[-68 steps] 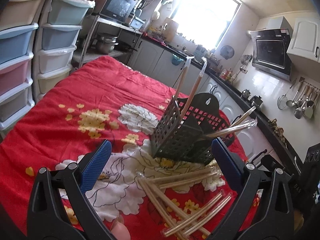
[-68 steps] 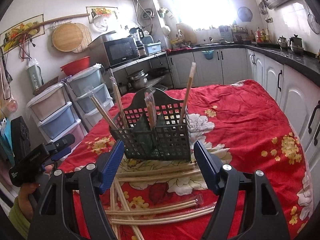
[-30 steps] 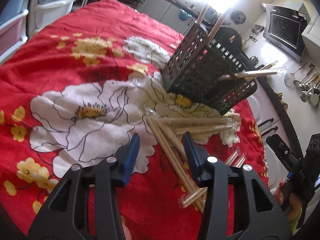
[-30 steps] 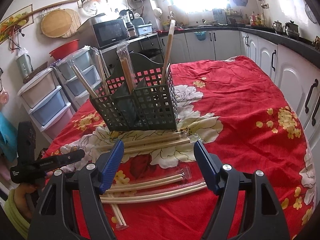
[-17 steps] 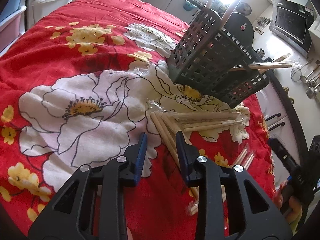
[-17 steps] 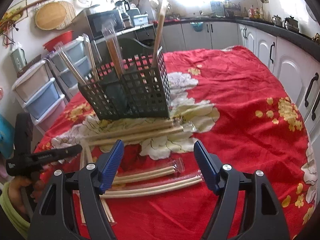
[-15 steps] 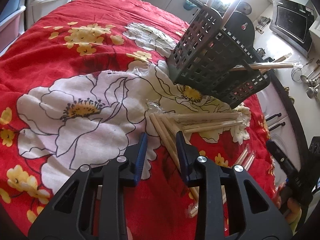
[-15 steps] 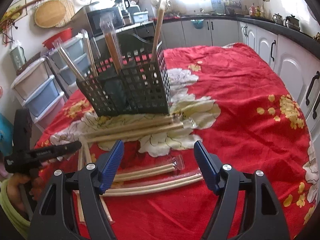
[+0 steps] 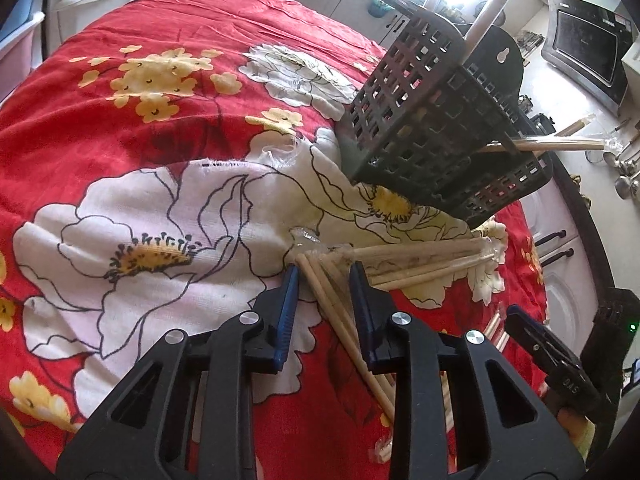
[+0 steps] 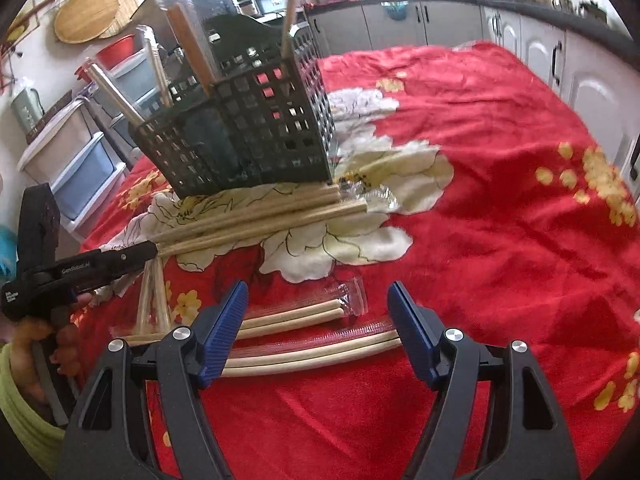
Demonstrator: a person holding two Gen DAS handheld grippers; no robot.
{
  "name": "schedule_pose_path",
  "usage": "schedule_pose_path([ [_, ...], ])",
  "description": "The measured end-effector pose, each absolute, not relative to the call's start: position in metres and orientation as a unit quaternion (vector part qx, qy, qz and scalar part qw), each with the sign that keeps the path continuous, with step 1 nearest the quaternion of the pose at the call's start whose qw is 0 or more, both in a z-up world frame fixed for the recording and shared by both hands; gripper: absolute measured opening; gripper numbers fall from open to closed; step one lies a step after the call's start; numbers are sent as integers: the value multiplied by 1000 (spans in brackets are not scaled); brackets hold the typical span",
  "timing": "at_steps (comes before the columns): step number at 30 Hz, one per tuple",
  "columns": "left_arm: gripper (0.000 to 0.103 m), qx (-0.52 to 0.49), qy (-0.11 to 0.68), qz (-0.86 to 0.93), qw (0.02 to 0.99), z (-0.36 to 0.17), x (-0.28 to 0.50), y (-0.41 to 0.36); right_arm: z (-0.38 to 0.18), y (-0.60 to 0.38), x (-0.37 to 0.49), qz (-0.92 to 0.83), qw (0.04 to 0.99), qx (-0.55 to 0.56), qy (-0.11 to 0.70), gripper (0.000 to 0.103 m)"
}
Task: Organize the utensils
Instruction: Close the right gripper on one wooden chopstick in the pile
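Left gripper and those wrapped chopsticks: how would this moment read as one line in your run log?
left gripper: closing around wrapped chopsticks, not clamped | right gripper: open, hovering | basket: upright on tablecloth, partly filled

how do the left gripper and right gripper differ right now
The left gripper has its jaws narrowed around a wrapped chopstick pair lying on the tablecloth; the right gripper is wide open. The left sits down at the cloth by the black basket; the right hovers over two other wrapped pairs, holding nothing. Both have black frames and blue pads.
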State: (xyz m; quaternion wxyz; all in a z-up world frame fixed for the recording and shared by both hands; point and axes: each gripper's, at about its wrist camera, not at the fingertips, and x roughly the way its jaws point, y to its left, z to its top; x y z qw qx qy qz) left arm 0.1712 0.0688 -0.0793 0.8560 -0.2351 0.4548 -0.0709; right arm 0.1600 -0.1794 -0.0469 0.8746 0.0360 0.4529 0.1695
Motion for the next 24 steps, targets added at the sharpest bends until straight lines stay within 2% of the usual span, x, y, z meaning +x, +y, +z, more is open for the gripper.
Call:
schedule_pose_path([
  [2,22,-235,455,-71,856,-79,172,70,-52,-181,163,169,869,44,462,65],
  [7,20,-240,452,-75,856,-80,173,71,-56,-178,165,166,870,27,463,42],
  [9,20,-242,451,-77,856,-81,172,71,-56,-178,166,166,871,26,461,22],
  [10,19,-243,450,-77,856,-81,172,71,-57,-178,166,164,871,28,461,20],
  [12,19,-244,450,-78,856,-81,172,72,-57,-183,168,160,873,40,460,7],
  [16,18,-249,448,-80,855,-82,172,74,-55,-189,167,161,873,62,456,5],
  [24,7,-313,438,-100,837,-90,168,93,-45,-184,160,168,883,57,435,4],
])
